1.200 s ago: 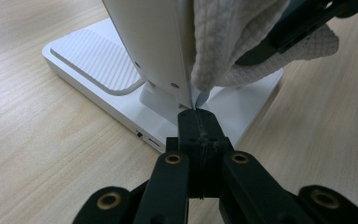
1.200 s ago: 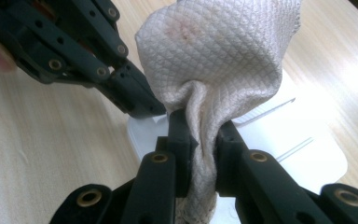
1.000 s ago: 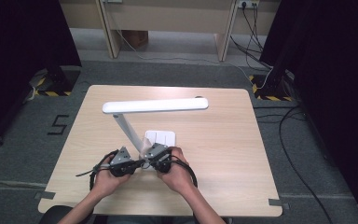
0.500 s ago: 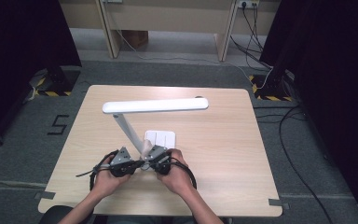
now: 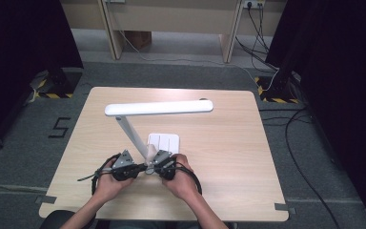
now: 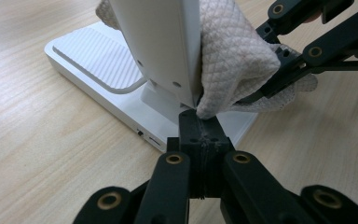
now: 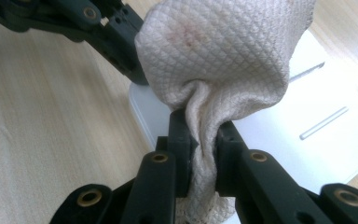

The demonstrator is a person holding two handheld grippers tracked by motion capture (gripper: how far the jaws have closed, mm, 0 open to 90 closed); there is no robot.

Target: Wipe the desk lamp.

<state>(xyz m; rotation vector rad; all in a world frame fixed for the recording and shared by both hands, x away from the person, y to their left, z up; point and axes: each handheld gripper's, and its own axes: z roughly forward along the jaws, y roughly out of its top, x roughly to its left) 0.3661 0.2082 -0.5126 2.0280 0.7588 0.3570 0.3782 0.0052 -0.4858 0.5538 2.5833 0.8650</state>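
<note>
A: Right, quick risk check. Right gripper [image 7: 200,135] is clamped on a bunched, quilted cleaning cloth [image 7: 223,56], which is pressed against the lower arm [image 6: 161,46] of the white desk lamp, just above the hinge on its base [image 6: 93,70].

B: And the left gripper [image 6: 204,133]?

A: Jaws fully closed, nothing between them. Tip sits at the foot of the lamp arm, touching or just short of the cloth; can't tell which.

B: Where's the lamp on the table [image 5: 228,157]?

A: Base is near the person's edge, roughly centre. Long lamp head [image 5: 159,108] hangs out over the middle of the table.

B: So top-heavy.

A: My worry, yes. Push the cloth sideways too hard and the base could slide or tip, with that head as a lever. Closed left tip looks like the only brace, and it's a point contact, so it may skid off the smooth plastic.

B: Cloth?

A: Held by one pinched fold. A drag along the arm could pull it out of the jaws, or snag it at the hinge.

B: Grippers colliding?

A: Possible, they're almost nose to nose.
</note>
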